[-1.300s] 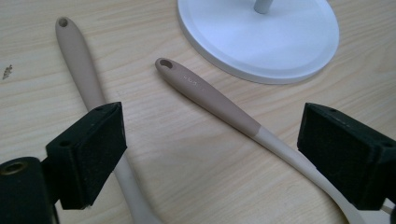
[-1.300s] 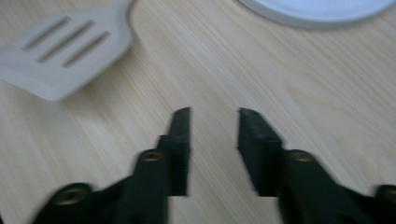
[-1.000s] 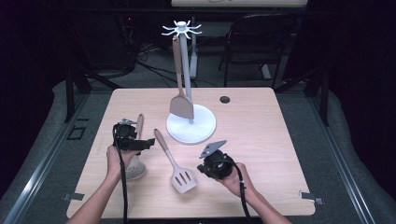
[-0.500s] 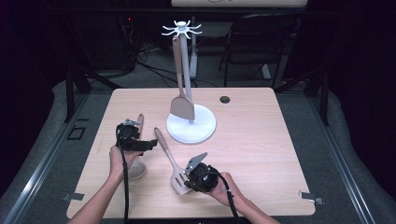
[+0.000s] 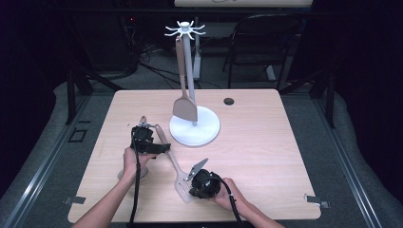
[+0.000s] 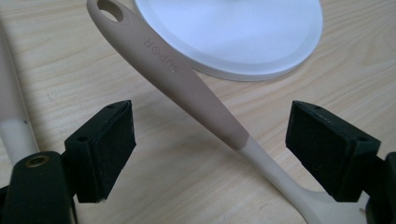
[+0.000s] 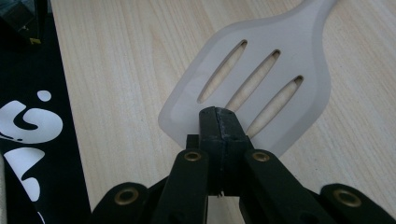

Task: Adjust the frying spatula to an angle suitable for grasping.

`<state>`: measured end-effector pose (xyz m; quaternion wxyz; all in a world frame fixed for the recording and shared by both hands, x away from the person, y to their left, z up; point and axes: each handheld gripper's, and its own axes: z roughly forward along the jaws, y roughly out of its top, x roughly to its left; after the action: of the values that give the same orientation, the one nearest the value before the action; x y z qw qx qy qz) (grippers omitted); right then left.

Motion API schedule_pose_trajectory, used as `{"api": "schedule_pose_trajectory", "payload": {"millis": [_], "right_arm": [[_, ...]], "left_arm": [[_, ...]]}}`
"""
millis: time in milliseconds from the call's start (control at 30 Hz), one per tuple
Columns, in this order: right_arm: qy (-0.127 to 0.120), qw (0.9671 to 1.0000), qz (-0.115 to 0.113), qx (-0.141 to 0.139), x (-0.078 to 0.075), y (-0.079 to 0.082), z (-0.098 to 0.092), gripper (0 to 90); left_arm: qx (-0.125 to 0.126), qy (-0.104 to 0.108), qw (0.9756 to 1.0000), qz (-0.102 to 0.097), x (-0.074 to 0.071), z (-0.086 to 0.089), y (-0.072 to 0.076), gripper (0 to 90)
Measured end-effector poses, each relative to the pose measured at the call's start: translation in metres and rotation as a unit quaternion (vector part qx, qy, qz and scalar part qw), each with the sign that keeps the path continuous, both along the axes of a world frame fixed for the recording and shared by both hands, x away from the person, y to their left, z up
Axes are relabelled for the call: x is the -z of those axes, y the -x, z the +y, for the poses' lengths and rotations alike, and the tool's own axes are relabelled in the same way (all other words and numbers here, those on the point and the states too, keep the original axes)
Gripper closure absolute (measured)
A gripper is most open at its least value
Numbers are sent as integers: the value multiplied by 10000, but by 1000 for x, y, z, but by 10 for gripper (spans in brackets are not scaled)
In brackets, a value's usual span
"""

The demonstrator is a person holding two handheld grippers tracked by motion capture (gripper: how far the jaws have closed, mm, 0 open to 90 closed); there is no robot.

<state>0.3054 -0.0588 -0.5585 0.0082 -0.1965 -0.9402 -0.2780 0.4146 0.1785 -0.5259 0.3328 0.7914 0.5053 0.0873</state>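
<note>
Two grippers work one slotted spatula (image 5: pixel 173 161), lying flat on the table (image 5: pixel 266 142) just in front of the white stand base (image 5: pixel 196 129). Left of the base: the left gripper (image 5: pixel 159 147) straddles the spatula's handle (image 6: pixel 187 88), jaws wide apart, pads clear of it on both sides, nothing gripped; they have just been closing slightly. A second utensil's handle (image 6: pixel 11 116) lies farther left. On the stand itself a solid turner (image 5: pixel 184 108) hangs from the hook top. Nearer the person than the base, slightly right of the left gripper: the right gripper (image 7: pixel 218 122), jaws pressed fully together, tip over the spatula's slotted blade (image 7: pixel 261 79), holding nothing.
</note>
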Motion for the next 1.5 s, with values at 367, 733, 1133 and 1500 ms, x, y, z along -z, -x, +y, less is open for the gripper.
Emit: {"api": "schedule_pose_trajectory", "payload": {"millis": [367, 733, 1133, 1500], "right_arm": [[1, 10000, 53, -29, 0, -2, -1, 900], [-4, 10000, 19, -55, 0, -2, -1, 900], [-15, 10000, 38, -71, 0, -2, -1, 900], [59, 9999, 95, -120, -2, -3, -2, 877]], "left_arm": [[-97, 160, 9997, 169, 7, -2, -12, 276], [-156, 152, 9989, 409, 18, -9, -23, 425], [-155, 498, 9973, 513, 21, -3, -26, 516], [24, 1174, 9929, 199, -1, 1, -14, 606]]}}
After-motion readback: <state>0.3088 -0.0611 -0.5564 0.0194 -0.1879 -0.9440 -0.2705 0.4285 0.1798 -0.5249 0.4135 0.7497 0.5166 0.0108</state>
